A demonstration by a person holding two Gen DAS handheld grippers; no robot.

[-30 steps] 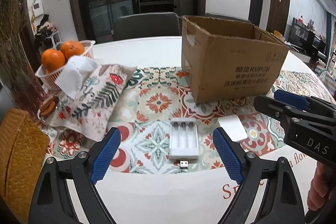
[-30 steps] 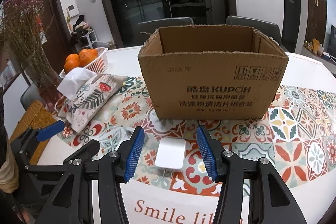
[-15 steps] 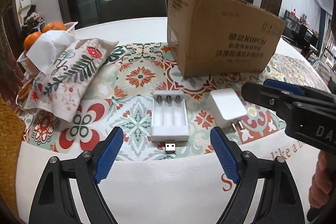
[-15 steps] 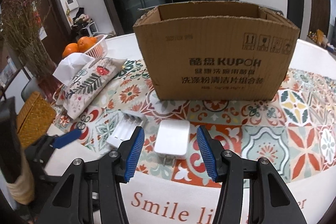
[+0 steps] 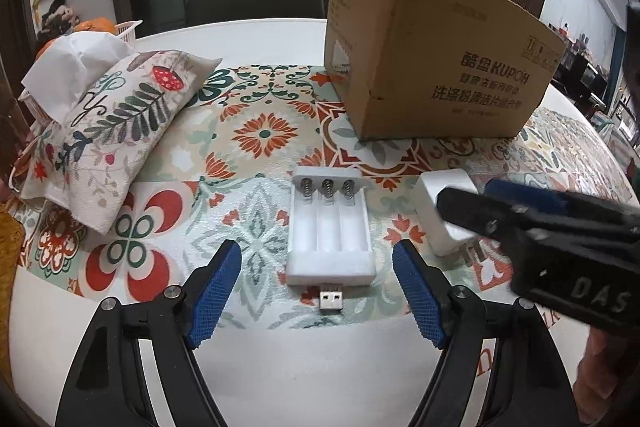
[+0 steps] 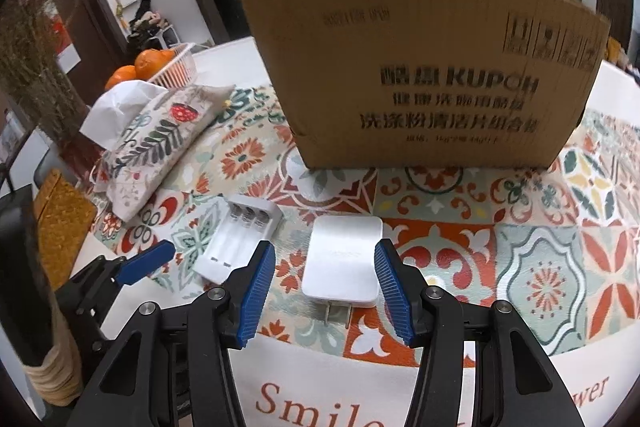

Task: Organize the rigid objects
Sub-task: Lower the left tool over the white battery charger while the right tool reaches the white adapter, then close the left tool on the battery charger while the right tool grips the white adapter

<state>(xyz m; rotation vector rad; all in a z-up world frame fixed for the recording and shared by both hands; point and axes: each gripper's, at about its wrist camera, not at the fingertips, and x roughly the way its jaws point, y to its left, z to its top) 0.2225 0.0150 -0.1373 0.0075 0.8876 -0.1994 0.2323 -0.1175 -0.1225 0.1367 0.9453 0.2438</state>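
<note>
A white battery charger [image 5: 330, 233] with a USB plug lies on the patterned mat, and it also shows in the right wrist view [image 6: 236, 241]. My left gripper [image 5: 318, 291] is open, its fingertips level with the charger's near end, one on each side. A white wall plug adapter [image 6: 344, 267] lies to the charger's right; it also shows in the left wrist view [image 5: 440, 211]. My right gripper [image 6: 325, 291] is open with its fingertips flanking the adapter's near end. A brown cardboard box [image 6: 424, 67] stands behind both objects.
A floral tissue pouch [image 5: 112, 131] lies at the left with a white basket of oranges [image 6: 160, 67] behind it. A woven basket [image 6: 60, 227] sits off the table's left edge. The white table edge [image 5: 300, 367] is near me.
Both grippers have moved forward and lower toward the mat. The charger and the adapter now lie between the open fingers. Neither object has moved.
</note>
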